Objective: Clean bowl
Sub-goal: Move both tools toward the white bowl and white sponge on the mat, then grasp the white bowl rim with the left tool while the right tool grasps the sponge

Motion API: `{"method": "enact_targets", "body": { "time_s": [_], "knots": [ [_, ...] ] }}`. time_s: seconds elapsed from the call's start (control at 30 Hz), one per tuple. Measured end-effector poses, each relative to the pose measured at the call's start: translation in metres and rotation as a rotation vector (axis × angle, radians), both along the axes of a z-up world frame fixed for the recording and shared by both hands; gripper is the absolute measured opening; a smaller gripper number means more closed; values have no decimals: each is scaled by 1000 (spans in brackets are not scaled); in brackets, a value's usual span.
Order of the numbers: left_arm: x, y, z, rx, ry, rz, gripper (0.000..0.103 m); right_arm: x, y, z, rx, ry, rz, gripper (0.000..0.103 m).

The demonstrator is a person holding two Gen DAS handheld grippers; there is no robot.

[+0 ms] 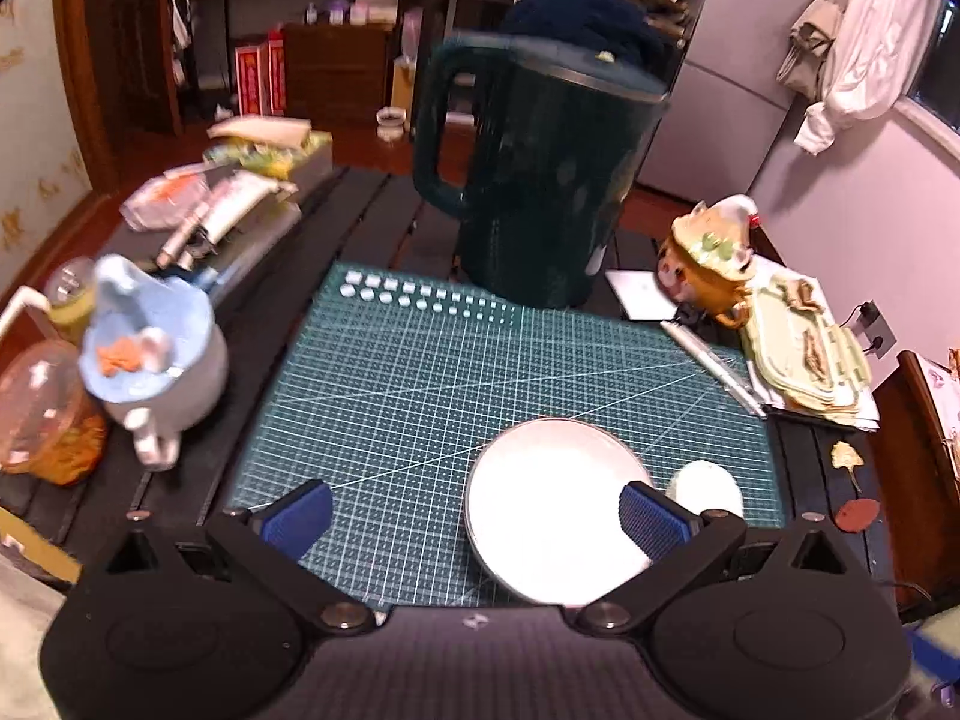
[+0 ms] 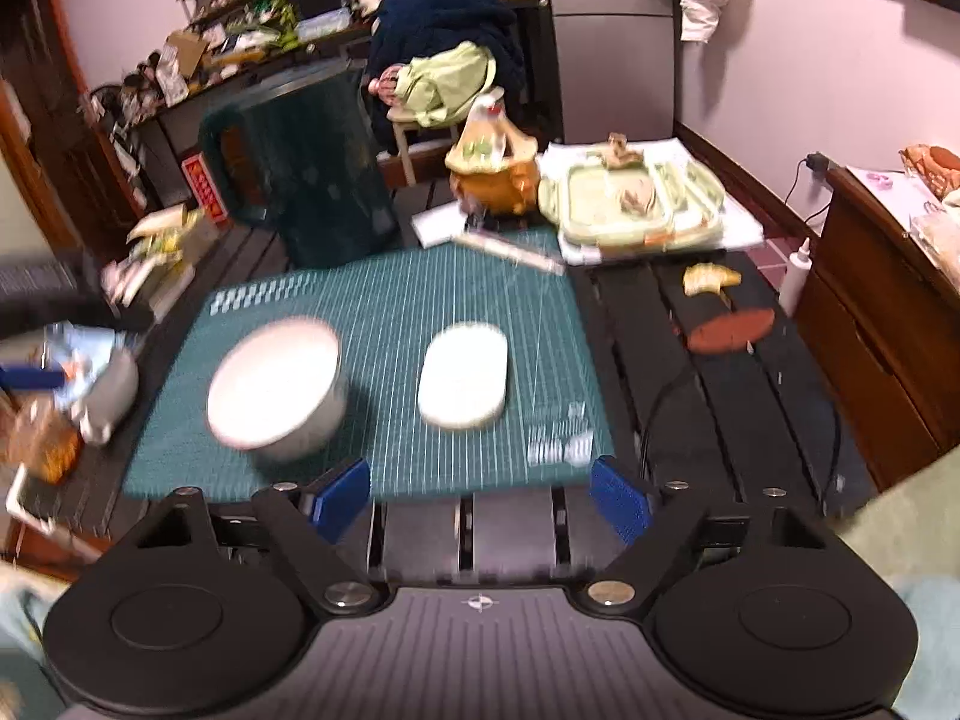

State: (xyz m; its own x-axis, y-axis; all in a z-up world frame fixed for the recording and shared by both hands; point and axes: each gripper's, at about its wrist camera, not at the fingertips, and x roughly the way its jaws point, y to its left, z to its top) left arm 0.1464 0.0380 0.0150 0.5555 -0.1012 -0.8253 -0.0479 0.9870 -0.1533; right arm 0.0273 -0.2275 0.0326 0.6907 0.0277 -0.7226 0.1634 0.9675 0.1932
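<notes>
2 grippers, jaws spread, nothing held: left gripper [image 1: 474, 519], right gripper [image 2: 480, 495]. White bowl [image 2: 277, 387] looks empty, upright on green cutting mat [image 2: 384, 312], white sponge [image 2: 465, 375] beside it. Dark green pitcher [image 1: 540, 180] at mat's far edge, contents hidden.

A dark slatted table [image 2: 708, 396] carries a green cutting mat [image 2: 384, 324], with a white bowl [image 2: 276, 384] and a white oval sponge [image 2: 465, 375] side by side on the mat. A dark green jug [image 2: 312, 180] stands at the mat's far edge, an orange teapot [image 2: 495, 171] and a pale green lidded tray [image 2: 630, 204] beyond its far right corner, a blue pot [image 1: 153, 354] off its left side
</notes>
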Motion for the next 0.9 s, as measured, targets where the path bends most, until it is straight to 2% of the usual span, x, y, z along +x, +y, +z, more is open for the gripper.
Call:
{"method": "enact_targets", "body": {
  "time_s": [0.1,0.17,0.23,0.37,0.53,0.67,0.77,0.9],
  "knots": [
    [7,11,-21,-48,39,51,102,37,-15,0,65,33,-4,68],
    [11,19,-39,-87,89,80,102,74,-24,-14,115,113,-5,51],
    [14,24,-52,-102,124,85,102,104,-31,-37,149,180,-26,44],
    [17,26,-58,-91,130,78,102,132,-44,-74,239,248,-62,44],
    [22,26,-63,-108,148,101,102,141,-43,-83,233,230,-29,44],
    [24,26,-69,-94,167,116,102,143,-44,-92,236,241,-14,34],
    [27,24,-72,-85,176,120,102,148,-48,-103,280,249,-4,24],
    [26,21,-76,-69,185,120,102,150,-47,-109,273,245,-5,18]
  ]
}}
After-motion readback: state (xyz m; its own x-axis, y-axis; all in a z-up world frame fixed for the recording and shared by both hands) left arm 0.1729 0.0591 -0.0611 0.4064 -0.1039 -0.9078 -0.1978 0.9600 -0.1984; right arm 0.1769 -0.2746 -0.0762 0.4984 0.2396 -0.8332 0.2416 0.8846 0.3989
